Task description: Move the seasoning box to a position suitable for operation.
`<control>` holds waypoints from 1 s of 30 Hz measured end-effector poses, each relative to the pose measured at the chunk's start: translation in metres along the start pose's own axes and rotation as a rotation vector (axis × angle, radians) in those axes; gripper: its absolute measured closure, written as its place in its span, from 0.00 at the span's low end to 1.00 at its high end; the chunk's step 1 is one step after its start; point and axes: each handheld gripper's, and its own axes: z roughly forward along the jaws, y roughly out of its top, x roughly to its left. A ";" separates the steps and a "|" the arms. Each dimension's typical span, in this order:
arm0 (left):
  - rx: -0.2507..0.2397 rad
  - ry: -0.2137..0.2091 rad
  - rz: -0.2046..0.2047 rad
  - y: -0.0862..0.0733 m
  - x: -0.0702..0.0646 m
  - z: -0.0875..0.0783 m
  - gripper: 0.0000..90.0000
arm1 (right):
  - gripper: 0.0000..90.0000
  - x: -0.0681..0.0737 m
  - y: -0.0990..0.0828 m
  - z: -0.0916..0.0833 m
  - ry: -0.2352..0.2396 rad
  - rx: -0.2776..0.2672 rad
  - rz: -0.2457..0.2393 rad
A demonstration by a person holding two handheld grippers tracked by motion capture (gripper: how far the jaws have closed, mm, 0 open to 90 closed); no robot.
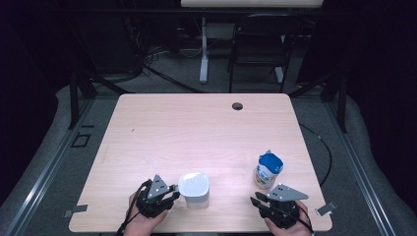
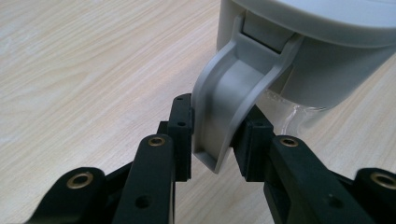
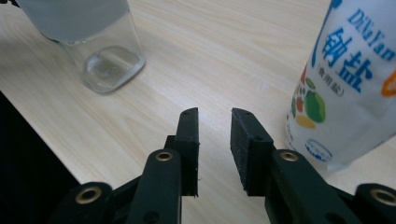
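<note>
Pale wooden table (image 1: 196, 128) stretches ahead of both tongs, dark floor around it. Just beside the left gripper (image 1: 169, 191) stands a clear glass jug with a white lid (image 1: 193, 189); in the left gripper view the pads clamp its grey plastic handle (image 2: 233, 98) from both sides. Just ahead of the right gripper (image 1: 258, 199) stands a blue-and-white soft salt bag (image 1: 268, 170), upright, apart from the jaws, which are narrowly parted and hold nothing. Risk: the pads hold only the handle's lower tip, so a lift may let the jug swing or slip; a careless reach could topple the bag.
</note>
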 end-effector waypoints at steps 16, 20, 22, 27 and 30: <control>-0.026 -0.153 -0.042 0.006 0.015 -0.035 0.65 | 0.83 0.004 0.003 0.002 0.044 -0.017 -0.006; -0.081 -0.146 -0.055 0.012 0.021 -0.048 0.65 | 0.85 0.012 0.010 0.004 0.060 -0.011 -0.034; -0.096 -0.139 -0.070 0.013 0.024 -0.049 0.65 | 0.84 0.014 0.014 0.006 0.059 -0.009 -0.044; -0.118 -0.133 -0.101 0.021 0.028 -0.047 0.63 | 0.84 0.018 0.026 0.011 0.074 0.009 -0.063; -0.097 -0.110 -0.082 0.031 0.028 -0.046 0.59 | 0.84 0.022 0.033 0.015 0.078 0.015 -0.074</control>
